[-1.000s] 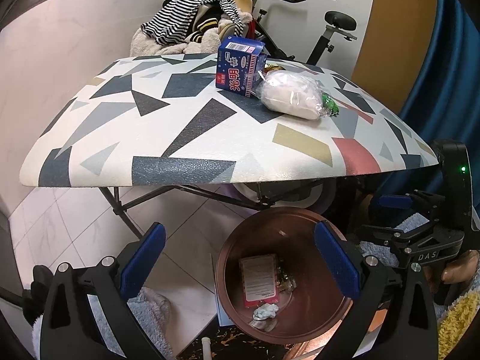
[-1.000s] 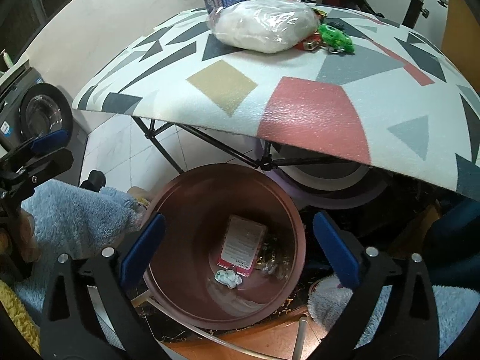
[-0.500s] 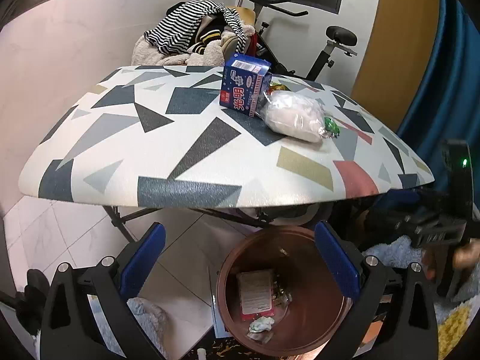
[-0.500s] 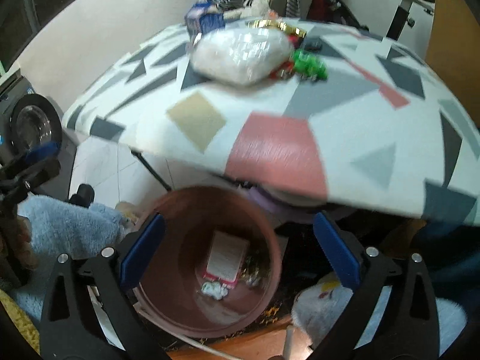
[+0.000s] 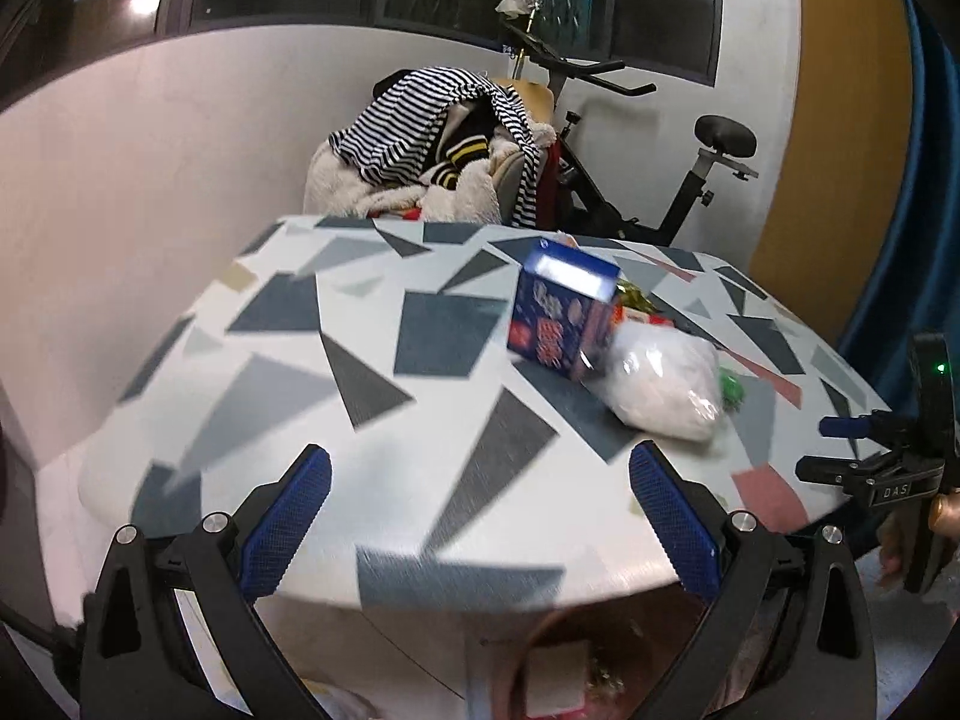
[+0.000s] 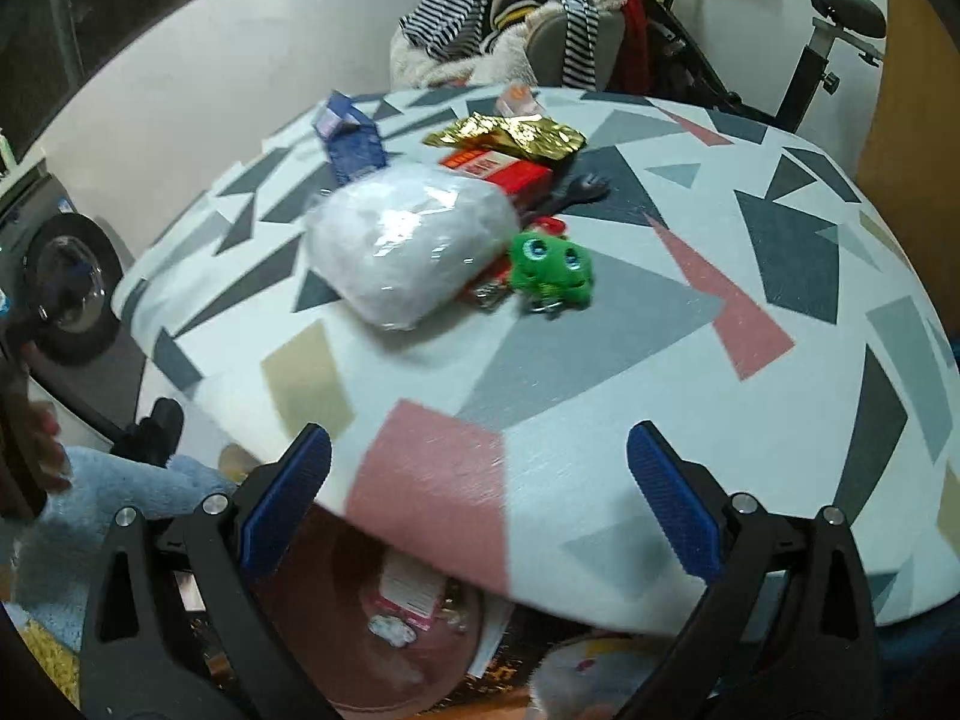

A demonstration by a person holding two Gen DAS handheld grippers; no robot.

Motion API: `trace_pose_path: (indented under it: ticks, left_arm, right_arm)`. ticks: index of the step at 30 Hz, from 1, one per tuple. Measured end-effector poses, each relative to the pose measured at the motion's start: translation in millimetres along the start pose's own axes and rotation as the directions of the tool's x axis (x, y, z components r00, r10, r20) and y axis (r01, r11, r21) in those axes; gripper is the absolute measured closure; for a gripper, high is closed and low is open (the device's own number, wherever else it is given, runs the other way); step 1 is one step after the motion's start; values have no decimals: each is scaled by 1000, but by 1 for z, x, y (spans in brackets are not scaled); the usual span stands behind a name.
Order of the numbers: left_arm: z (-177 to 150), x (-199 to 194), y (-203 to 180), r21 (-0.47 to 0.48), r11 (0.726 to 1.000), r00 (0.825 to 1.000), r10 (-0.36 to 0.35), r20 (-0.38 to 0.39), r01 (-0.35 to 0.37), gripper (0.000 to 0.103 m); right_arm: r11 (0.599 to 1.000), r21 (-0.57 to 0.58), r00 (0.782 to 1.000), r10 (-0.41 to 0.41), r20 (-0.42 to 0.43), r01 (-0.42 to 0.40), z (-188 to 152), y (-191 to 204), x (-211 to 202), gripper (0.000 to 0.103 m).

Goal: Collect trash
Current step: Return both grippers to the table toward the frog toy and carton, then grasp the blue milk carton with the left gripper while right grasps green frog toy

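Left gripper (image 5: 479, 516): jaws spread wide, blue pads bare, nothing between them and nothing touched; it hangs over the near edge of the table (image 5: 336, 432), a top patterned in grey, navy, tan and pink triangles. Right gripper (image 6: 479, 498): likewise spread wide and empty, held over the near pink patch of the same table. Beyond the left gripper's fingers, the left wrist view shows a blue carton (image 5: 561, 315) standing on the table, and touching its right side a clear bag of white material (image 5: 663, 387); this view is blurred, and what lies behind the bag shows only as scraps of colour. The right wrist view resolves that cluster: the bag sits nearest, a green frog keychain (image 6: 552, 267) just beside its right end, a red packet (image 6: 501, 171) and a gold foil wrapper (image 6: 516, 135) behind it, a black plastic fork (image 6: 570, 192) next to the packet, and the carton at the far left. Only the left wrist view shows the right gripper from outside, at the table's right edge with a hand beneath it. Under the table edge stands a brown bin (image 6: 384, 654); the right wrist view shows a pink-and-white wrapper (image 6: 414, 591) and a crumpled white scrap (image 6: 390, 630) inside, while the left wrist view catches only its blurred rim. Behind the table are a heap of striped clothing (image 5: 432, 120) and an exercise bike (image 5: 660, 156)
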State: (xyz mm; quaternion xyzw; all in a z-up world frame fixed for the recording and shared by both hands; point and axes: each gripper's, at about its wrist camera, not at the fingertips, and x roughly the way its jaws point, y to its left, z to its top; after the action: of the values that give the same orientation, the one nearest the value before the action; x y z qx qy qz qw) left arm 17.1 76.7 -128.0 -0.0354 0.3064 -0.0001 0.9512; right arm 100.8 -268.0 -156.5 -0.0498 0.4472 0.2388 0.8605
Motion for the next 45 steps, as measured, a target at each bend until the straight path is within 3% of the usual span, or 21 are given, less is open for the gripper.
trace_pose_path:
  ticks: [2,12,15,25,29,34,39,45]
  left_arm:
    - [11,8,2,0,1000,1000,-24,-11,24,6]
    - [41,52,3,-7,1000,996,7,-87,-8,6]
    - [48,62,-1,7,1000,995,-12,-95,13,6]
    - [61,91,-11,-28,998,991,-60,-122,58,6]
    - [65,106,-18,-29,995,984,-100,-145,97,6]
    - [77,125,-20,-116,984,974,-156,-167,138,6]
    - [103,149,-13,-328,931,962,-222,-160,161,6]
    - [128,191,-3,-559,814,939,-298,-169,158,6]
  right_arm:
    - [999,13,999,-41,-2,41,6,-7,5,6]
    - [985,170,999,32,8,-33,40,-48,35,7]
    - [983,180,999,35,5,-35,49,-50,44,17]
    - [987,161,998,30,-52,-22,71,-43,79,33]
    - [989,148,997,41,-58,-32,71,-39,79,56]
    - [983,181,999,35,5,-35,69,-43,62,57]
    - [984,174,999,37,30,-42,69,-43,51,57]
    - [987,153,998,43,44,-50,67,-40,45,57]
